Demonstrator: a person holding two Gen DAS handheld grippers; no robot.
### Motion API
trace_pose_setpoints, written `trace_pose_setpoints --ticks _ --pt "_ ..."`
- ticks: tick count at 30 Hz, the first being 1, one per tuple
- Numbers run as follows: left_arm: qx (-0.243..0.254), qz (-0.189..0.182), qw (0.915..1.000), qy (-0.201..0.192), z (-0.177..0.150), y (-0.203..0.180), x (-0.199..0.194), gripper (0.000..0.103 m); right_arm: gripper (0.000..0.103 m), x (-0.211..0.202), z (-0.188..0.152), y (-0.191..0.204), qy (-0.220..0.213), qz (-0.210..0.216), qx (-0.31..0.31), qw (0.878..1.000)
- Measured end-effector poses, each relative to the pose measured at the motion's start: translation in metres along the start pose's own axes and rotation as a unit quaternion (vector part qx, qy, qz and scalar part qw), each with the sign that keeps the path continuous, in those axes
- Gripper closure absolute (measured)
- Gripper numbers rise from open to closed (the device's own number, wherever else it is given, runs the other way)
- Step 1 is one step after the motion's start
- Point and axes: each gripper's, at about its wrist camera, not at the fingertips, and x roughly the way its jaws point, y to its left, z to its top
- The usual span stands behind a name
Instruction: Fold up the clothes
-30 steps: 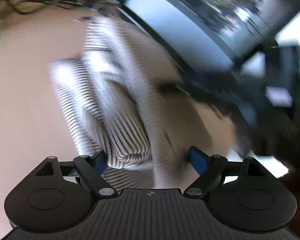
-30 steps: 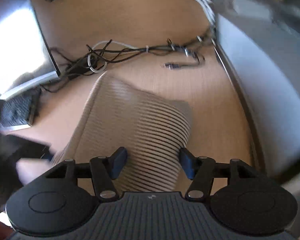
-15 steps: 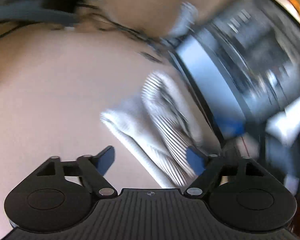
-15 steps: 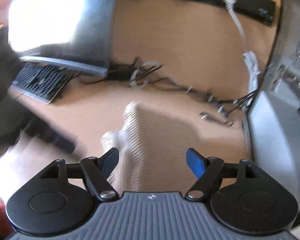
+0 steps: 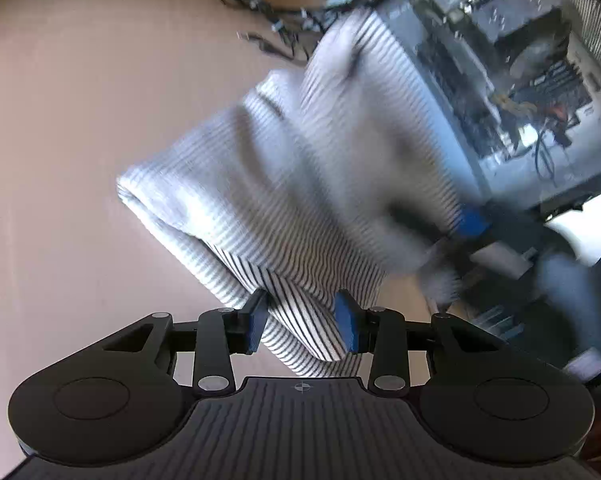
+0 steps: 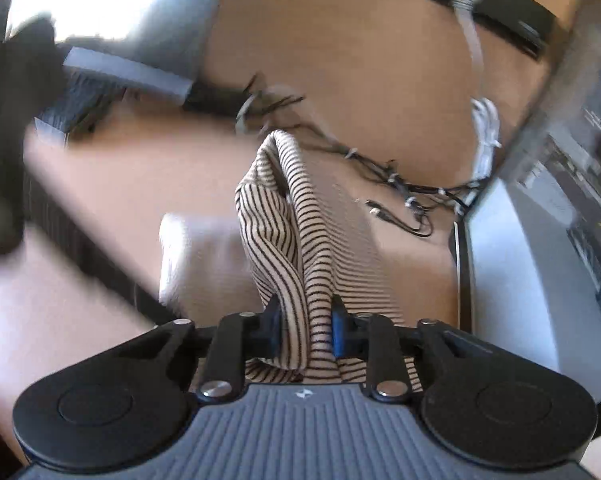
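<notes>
The striped garment [image 5: 300,184], white with thin black stripes, is bunched up and hangs above the tan desk [image 5: 80,140]. My left gripper [image 5: 300,322] is shut on its near lower edge, with cloth filling the gap between the blue pads. In the right wrist view the same striped garment [image 6: 296,220] rises in a twisted fold from my right gripper [image 6: 306,330], which is shut on it. A blurred blue pad [image 5: 471,222] at the cloth's far right in the left wrist view looks like the right gripper.
A glass-sided computer case [image 5: 520,80] stands close on the right. Tangled cables [image 6: 400,184] lie on the desk behind the garment. A monitor [image 6: 100,12] and keyboard [image 6: 80,100] are at the left, and a black power strip [image 6: 500,12] is at the back.
Both grippers were open over the garment lying on the desk. Now each has shut on the cloth, and the garment is gathered and raised off the surface.
</notes>
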Motion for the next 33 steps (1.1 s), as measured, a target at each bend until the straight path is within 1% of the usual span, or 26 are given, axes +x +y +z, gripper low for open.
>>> trace_pose_setpoints --ticks 2,3,4,6,7,9,11,14,15,17,20,22,23,24,26,27,29,30,31,32,33 --pt "-0.001 -0.006 1.0000 0.008 -0.002 0.000 0.007 0.063 0.083 -0.016 0.013 -0.017 -0.011 0.051 0.076 0.996" --pt "-0.002 -0.009 0.9999 0.010 -0.002 0.001 0.009 0.063 0.084 -0.024 0.019 -0.024 -0.016 0.077 0.111 0.991" --pt "-0.003 -0.011 0.9999 0.010 -0.003 0.002 0.009 0.063 0.084 -0.027 0.022 -0.026 -0.016 0.098 0.129 0.987" --pt "-0.005 -0.013 0.9999 0.008 -0.004 0.004 0.008 0.063 0.084 -0.028 0.020 -0.018 -0.007 0.133 0.137 0.982" --pt "-0.004 -0.010 0.9999 0.001 -0.003 0.005 0.001 0.063 0.084 -0.027 0.018 -0.013 0.001 0.143 0.133 0.981" --pt "-0.003 -0.003 0.9999 -0.014 -0.002 0.006 -0.011 0.064 0.084 -0.016 0.009 0.001 0.019 0.136 0.107 0.985" --pt "-0.001 0.004 0.9996 -0.028 0.000 0.008 -0.024 0.064 0.083 -0.007 0.003 0.005 0.033 0.129 0.098 0.986" --pt "0.001 0.014 0.9987 -0.050 0.001 0.011 -0.044 0.063 0.083 0.001 -0.003 0.010 0.043 0.121 0.075 0.989" --pt "0.002 0.017 0.9982 -0.057 0.002 0.011 -0.050 0.059 0.083 0.003 -0.004 0.013 0.043 0.116 0.056 0.991" --pt "0.003 0.024 0.9972 -0.071 0.003 0.013 -0.063 0.054 0.083 0.006 -0.010 0.027 0.045 0.100 0.009 0.994" --pt "0.005 0.034 0.9951 -0.093 0.005 0.015 -0.082 0.054 0.079 0.015 -0.023 0.053 0.056 0.085 -0.060 0.993" --pt "0.007 0.041 0.9934 -0.107 0.006 0.017 -0.095 0.054 0.072 0.021 -0.033 0.071 0.056 0.077 -0.101 0.990" --pt "0.009 0.039 0.9920 -0.120 0.009 0.016 -0.104 0.054 0.068 0.023 -0.036 0.079 0.054 0.072 -0.116 0.989" --pt "0.013 0.030 0.9895 -0.141 0.014 0.012 -0.115 0.054 0.064 0.026 -0.037 0.086 0.052 0.067 -0.129 0.988" --pt "0.022 0.000 0.9845 -0.174 0.027 -0.002 -0.127 0.053 0.062 0.028 -0.038 0.092 0.051 0.059 -0.150 0.986" --pt "0.025 -0.020 0.9833 -0.179 0.033 -0.007 -0.126 0.052 0.061 0.028 -0.038 0.094 0.051 0.058 -0.156 0.985" --pt "0.033 -0.056 0.9839 -0.166 0.043 -0.017 -0.110 0.050 0.059 0.027 -0.039 0.095 0.051 0.059 -0.160 0.984" --pt "0.038 -0.067 0.9849 -0.155 0.047 -0.021 -0.099 0.050 0.057 0.025 -0.038 0.095 0.051 0.059 -0.161 0.984" --pt "0.042 -0.061 0.9874 -0.140 0.050 -0.022 -0.085 0.050 0.056 0.023 -0.038 0.095 0.050 0.061 -0.162 0.984" --pt "0.041 -0.045 0.9908 -0.121 0.052 -0.019 -0.069 0.050 0.056 0.021 -0.037 0.095 0.050 0.062 -0.162 0.984" --pt "0.040 -0.035 0.9928 -0.107 0.051 -0.015 -0.057 0.053 0.056 0.017 -0.035 0.092 0.049 0.068 -0.156 0.984"
